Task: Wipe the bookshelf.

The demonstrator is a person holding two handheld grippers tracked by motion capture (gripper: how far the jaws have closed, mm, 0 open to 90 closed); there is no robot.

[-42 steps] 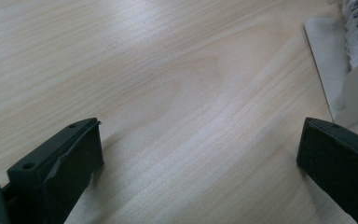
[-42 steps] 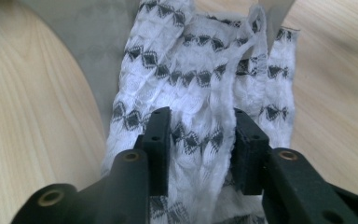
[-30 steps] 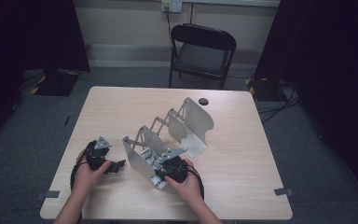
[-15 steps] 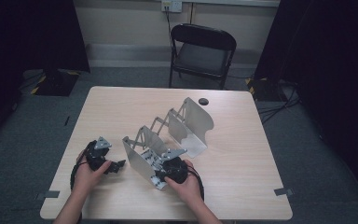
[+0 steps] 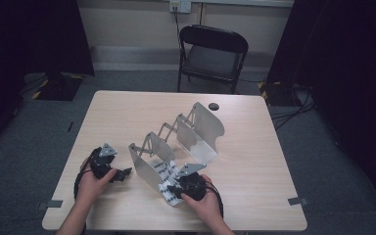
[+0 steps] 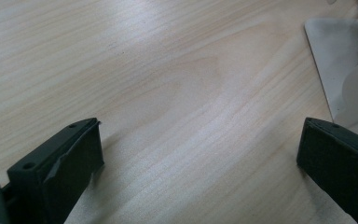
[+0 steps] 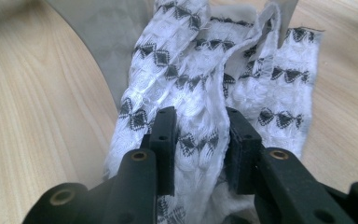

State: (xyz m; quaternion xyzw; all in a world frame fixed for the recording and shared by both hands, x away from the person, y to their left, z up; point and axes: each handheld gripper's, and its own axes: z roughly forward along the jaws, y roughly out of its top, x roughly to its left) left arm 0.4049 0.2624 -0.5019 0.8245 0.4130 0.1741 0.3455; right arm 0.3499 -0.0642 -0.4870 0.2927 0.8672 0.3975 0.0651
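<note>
A white cloth point(image 7: 200, 107) with small black bow-shaped marks sits bunched between the two black jaws of the right gripper point(image 7: 199, 140), which press in on a thick fold of it from both sides. More of the cloth spreads past the jaw tips and to their right, over the flat base of a metal rack point(image 7: 107, 56) (a folding one with upright plates). From above, the cloth point(image 5: 169, 182) lies at the near end of the rack point(image 5: 196, 132), directly under the right gripper point(image 5: 176, 188). The right hand point(image 5: 203, 200) wraps the gripper from behind, forearm running back to the table's point(image 5: 127, 112) near edge.

The left gripper point(image 6: 200, 154) has its jaws spread wide over bare wood, nothing between them; a corner of the rack lies beyond its right jaw. The left hand point(image 5: 90, 181) rests low on the table, pointing toward the rack.
</note>
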